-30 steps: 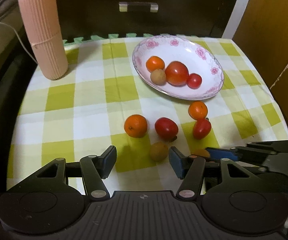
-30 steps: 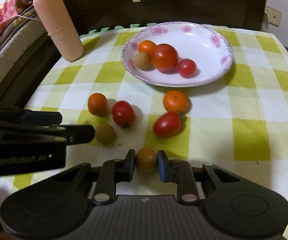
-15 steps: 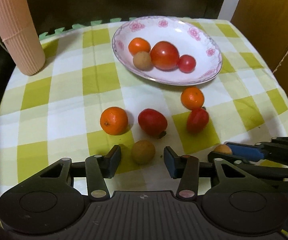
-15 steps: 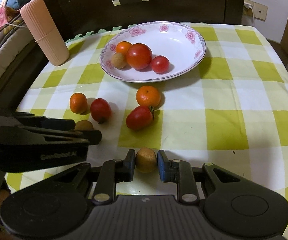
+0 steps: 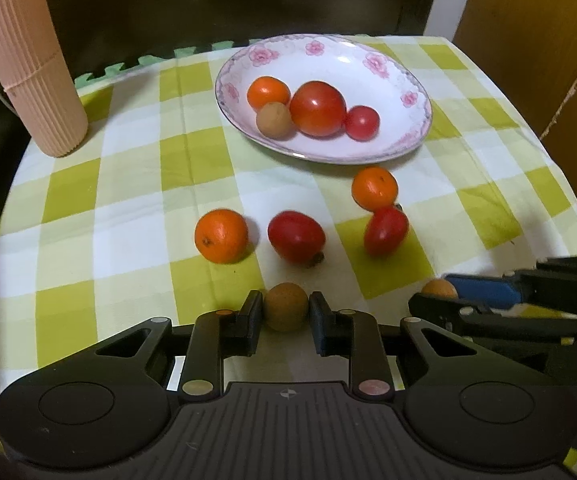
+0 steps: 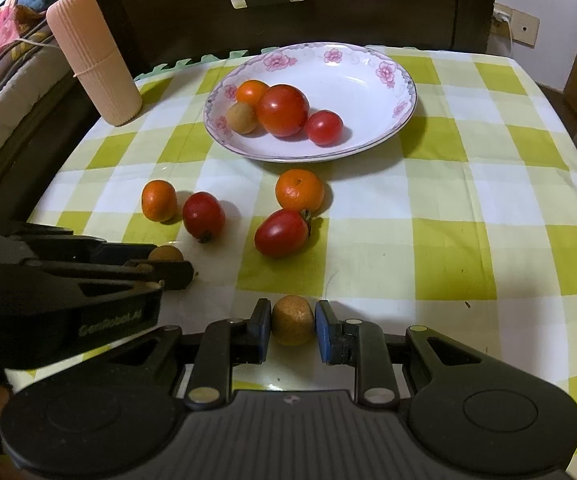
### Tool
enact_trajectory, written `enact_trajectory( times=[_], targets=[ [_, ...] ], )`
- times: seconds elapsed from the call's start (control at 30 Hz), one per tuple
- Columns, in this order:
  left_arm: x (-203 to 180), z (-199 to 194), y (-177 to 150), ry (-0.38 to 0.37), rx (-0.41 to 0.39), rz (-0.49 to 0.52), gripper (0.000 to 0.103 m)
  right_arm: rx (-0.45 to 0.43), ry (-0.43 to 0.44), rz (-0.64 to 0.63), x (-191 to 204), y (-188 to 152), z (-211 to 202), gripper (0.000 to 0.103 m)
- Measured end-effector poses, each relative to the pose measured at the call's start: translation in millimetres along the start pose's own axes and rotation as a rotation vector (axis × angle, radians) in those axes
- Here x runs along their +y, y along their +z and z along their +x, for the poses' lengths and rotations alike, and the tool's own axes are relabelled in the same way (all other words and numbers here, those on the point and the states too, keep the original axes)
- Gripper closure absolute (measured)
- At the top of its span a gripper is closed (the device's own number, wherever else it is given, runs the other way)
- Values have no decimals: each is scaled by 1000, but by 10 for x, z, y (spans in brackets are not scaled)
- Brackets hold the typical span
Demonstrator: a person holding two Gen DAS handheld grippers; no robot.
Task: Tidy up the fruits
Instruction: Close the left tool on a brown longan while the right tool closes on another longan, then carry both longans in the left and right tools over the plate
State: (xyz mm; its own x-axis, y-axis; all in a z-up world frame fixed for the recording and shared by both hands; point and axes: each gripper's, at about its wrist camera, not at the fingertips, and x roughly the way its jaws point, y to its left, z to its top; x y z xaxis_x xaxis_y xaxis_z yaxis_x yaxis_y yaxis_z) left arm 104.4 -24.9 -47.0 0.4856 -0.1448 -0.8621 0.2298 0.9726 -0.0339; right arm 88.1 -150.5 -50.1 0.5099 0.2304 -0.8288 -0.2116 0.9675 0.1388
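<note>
Left wrist view takes in the whole table under its green-and-white checked cloth [image 5: 136, 168], with a tall ribbed pink plastic cylinder [image 5: 28, 60] standing upright at the far left corner. Toward the far edge sits the white flower-rimmed shallow bowl [image 5: 384, 80], holding a big red tomato [image 5: 317, 109], a small orange mandarin [image 5: 267, 93], a smaller red tomato [image 5: 362, 122] and a tan round fruit [image 5: 274, 120], all bunched together. On the cloth in front of the bowl lie two loose mandarins, one left of middle [image 5: 221, 235] and one just under the bowl's near rim [image 5: 374, 188]; that one touches an oval red tomato [image 5: 385, 230], and a second oval tomato [image 5: 296, 237] lies between them. Near the front edge, the left gripper [image 5: 285, 312] has its jaws drawn in close on a brown round fruit [image 5: 285, 307]. To its right, the right gripper [image 6: 292, 320] is closed on a yellowish-brown round fruit [image 6: 292, 320] the same way, its blue pads against both sides.
</note>
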Motion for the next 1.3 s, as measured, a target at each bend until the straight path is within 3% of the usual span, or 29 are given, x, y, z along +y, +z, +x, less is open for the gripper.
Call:
enact_trajectory(
  times=[0.5, 0.83, 1.0, 1.1, 1.3],
  targets=[
    [-128, -168, -310, -4, 42, 45, 69, 11, -28, -73, 180, -200, -106, 79],
    [-163, -137, -332, 17, 32, 69, 64, 2, -44, -92, 198, -210, -79, 79],
    [-154, -141, -334, 25, 30, 73, 58, -1, -56, -105, 208, -212, -70, 79],
    [-154, -141, -341, 52, 28, 81, 48, -2, -63, -113, 213, -214, -70, 79],
    [-137, -136, -347, 54, 28, 75, 46, -3, -65, -121, 212, -212, -67, 79]
  ],
)
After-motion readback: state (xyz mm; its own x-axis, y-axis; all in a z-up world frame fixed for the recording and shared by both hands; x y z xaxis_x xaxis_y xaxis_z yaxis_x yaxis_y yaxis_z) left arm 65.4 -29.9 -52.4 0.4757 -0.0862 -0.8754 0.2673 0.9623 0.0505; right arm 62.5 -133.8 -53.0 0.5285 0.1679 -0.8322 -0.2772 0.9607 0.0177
